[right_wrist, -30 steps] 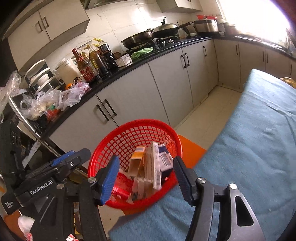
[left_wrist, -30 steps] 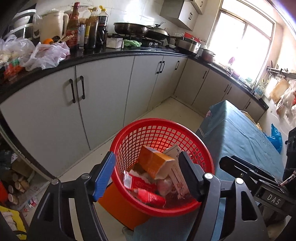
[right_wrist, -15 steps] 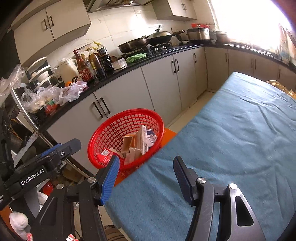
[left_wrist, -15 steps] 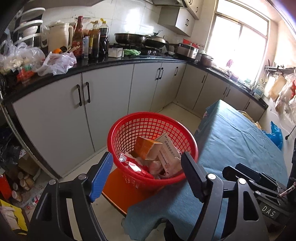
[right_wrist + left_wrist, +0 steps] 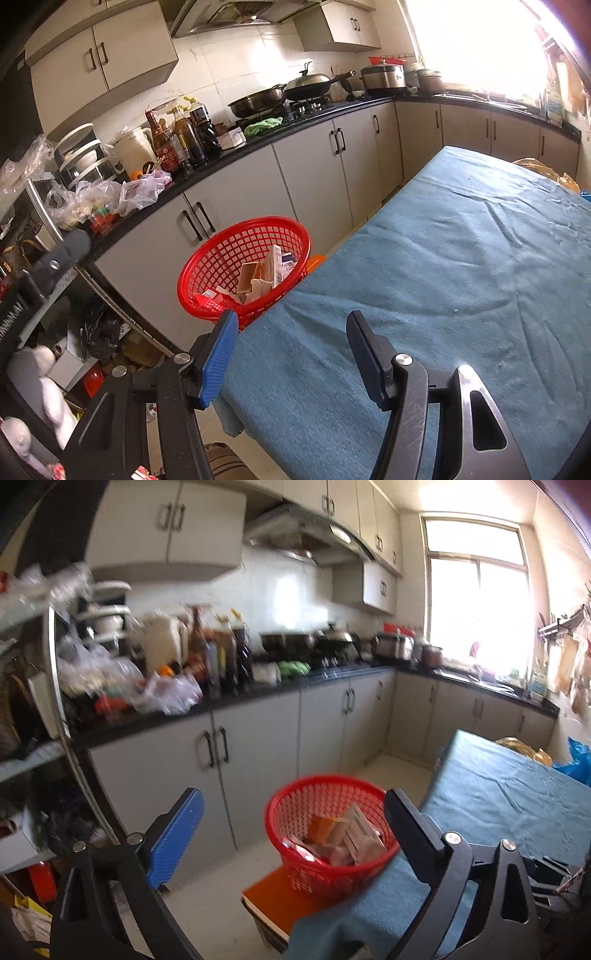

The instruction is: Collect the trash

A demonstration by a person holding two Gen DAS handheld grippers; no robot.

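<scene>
- My left claw hangs spread wide and holds nothing; the left wrist view is blurred.
- From it, the red mesh basket lies ahead and low, slightly toward my right, standing on an orange stool at the table's edge.
- The basket holds cardboard boxes and wrappers, so the collected trash sits there.
- My right claw is also released and empty, poised over the near end of the table with its teal cloth.
- From the right claw, the basket lies ahead and to the left, just beyond the table's left edge.
- I see no loose trash on the cloth in either view; the far corner shows a yellowish bag, too unclear to name.
- I judge both claws well apart from the basket, neither clearly nearer.
</scene>
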